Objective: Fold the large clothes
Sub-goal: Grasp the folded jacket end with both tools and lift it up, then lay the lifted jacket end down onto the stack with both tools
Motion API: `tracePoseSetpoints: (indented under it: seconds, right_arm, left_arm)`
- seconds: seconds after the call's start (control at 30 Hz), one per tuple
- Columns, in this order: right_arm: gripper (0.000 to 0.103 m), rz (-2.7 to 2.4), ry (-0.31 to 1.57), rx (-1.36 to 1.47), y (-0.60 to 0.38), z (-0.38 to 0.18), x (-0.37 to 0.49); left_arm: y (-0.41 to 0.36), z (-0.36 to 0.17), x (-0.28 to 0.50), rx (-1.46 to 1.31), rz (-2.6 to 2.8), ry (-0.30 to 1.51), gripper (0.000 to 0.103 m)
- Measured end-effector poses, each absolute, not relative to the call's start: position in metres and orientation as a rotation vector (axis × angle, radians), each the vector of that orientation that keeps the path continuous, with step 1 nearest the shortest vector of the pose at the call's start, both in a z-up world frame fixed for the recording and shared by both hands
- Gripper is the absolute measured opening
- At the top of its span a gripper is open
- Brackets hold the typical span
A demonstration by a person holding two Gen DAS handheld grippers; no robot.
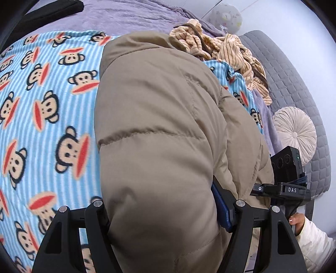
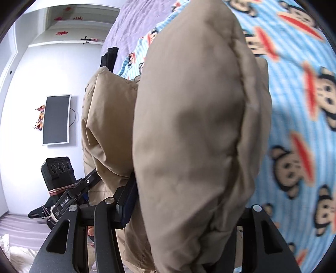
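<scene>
A puffy tan padded jacket [image 1: 159, 130] lies lengthwise over a blue striped monkey-print blanket [image 1: 46, 109] on the bed. My left gripper [image 1: 166, 212] is shut on the jacket's near edge, with padding bulging between its black fingers. In the right wrist view the same tan jacket [image 2: 193, 134] fills the middle, and my right gripper [image 2: 184, 212] is shut on another thick fold of it. Both sets of fingertips are buried in the fabric. The right gripper's body [image 1: 287, 180] shows at the lower right of the left view, held by a hand [image 1: 297, 220].
A crumpled beige striped garment [image 1: 229, 52] lies beyond the jacket. A round pleated cushion [image 1: 294, 132] and grey quilted headboard [image 1: 294, 84] are to the right. Purple bedding [image 1: 130, 19] covers the far bed. A wall-mounted screen [image 2: 56, 119] hangs on the white wall.
</scene>
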State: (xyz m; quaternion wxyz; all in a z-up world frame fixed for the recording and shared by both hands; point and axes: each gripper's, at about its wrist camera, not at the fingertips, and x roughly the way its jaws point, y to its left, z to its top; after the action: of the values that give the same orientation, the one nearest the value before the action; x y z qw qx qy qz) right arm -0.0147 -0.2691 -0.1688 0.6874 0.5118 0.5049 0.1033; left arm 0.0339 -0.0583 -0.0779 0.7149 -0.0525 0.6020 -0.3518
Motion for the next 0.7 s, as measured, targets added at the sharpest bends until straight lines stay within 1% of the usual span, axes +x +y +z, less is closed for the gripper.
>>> tracePoseSetpoints:
  seconds: [0.23,0.37,0.43,0.5,0.53,0.6,0.7]
  right_arm:
    - [0.054,0.270,1.114,1.088,-0.184,-0.169,0.077]
    - [0.054,0.255,1.151,1.025,-0.154,-0.182,0.121]
    - [0.055,0.224,1.189,1.016,-0.147,-0.195,0.130]
    - [0.056,0.190,1.226,1.017,-0.146,-0.208,0.133]
    - [0.056,0.179,1.234,1.030,-0.147,-0.211,0.131]
    - [0.057,0.154,1.240,1.037,-0.156,-0.210,0.121]
    - [0.059,0.068,1.250,0.962,-0.163,-0.192,0.104]
  left_arm:
    - [0.035,-0.072,0.116,-0.115,-0.703,1.311,0.073]
    - [0.070,-0.086,0.151,-0.088,-0.627,1.266,0.074]
    - [0.085,-0.105,0.165,-0.082,-0.571,1.280,0.074]
    - [0.096,-0.127,0.175,-0.095,-0.516,1.320,0.079]
    - [0.103,-0.133,0.177,-0.117,-0.501,1.334,0.079]
    - [0.111,-0.132,0.180,-0.136,-0.495,1.337,0.079]
    - [0.114,-0.113,0.174,-0.054,-0.471,1.264,0.079]
